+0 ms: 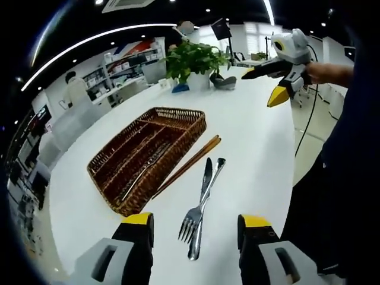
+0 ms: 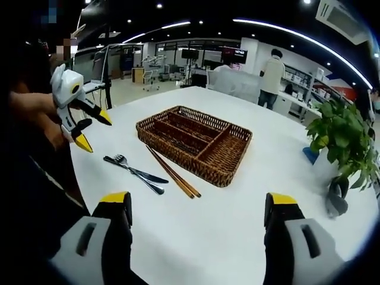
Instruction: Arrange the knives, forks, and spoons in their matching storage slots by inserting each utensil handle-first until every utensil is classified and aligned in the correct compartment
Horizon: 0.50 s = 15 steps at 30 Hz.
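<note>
A fork (image 1: 194,217) and a knife (image 1: 202,205) lie crossed on the white counter (image 1: 255,148), just ahead of the left claw (image 1: 196,233), whose yellow-tipped jaws stand spread and empty. Beyond them a pair of chopsticks (image 1: 190,164) lies just beside the wicker tray (image 1: 148,157), which seems to hold something metallic in one slot. The right claw (image 2: 197,208) hovers released, well short of the tray, with the utensils ahead to its left. A potted plant (image 2: 341,139) stands to its right.
</note>
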{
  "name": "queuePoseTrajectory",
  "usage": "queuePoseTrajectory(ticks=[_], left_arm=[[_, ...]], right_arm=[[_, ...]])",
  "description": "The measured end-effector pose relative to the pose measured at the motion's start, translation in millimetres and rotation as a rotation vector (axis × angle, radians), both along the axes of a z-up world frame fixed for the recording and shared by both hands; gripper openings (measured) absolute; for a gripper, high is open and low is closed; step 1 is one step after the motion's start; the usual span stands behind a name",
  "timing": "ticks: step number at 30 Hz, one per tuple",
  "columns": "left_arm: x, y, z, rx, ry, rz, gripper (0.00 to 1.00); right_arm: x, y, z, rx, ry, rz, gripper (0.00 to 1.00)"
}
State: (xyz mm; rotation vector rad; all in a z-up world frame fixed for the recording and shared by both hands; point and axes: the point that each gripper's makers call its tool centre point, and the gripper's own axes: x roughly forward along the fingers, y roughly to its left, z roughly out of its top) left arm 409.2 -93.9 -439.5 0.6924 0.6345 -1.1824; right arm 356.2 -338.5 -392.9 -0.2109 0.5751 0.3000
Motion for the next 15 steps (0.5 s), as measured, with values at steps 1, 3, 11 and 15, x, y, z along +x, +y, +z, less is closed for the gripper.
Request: queuePoseTrajectory(ticks=[1,3,11,15], left_arm=[[0.3,-0.3,-1.4,0.01,0.005,-0.007,0.57],[2.0,-1.6,-5.3,0.026,0.011,-0.035,0.55],[7.8,-5.9,-20.6,0.089,0.065,-0.113,0.48],[12.8,-8.2,-26.6,0.103,0.082,-0.133,0.47]], right_arm=[[-0.9,1.8,-0.1,0.004,0.0,0.001,0.95],[-2.6,5.6,-1.6,0.01,0.0,0.001,0.94],[-7.1,12.0,-8.1,0.019,0.017,0.008,0.93],[-7.0,10.3,-5.5,0.032,0.012,-0.007,0.93]])
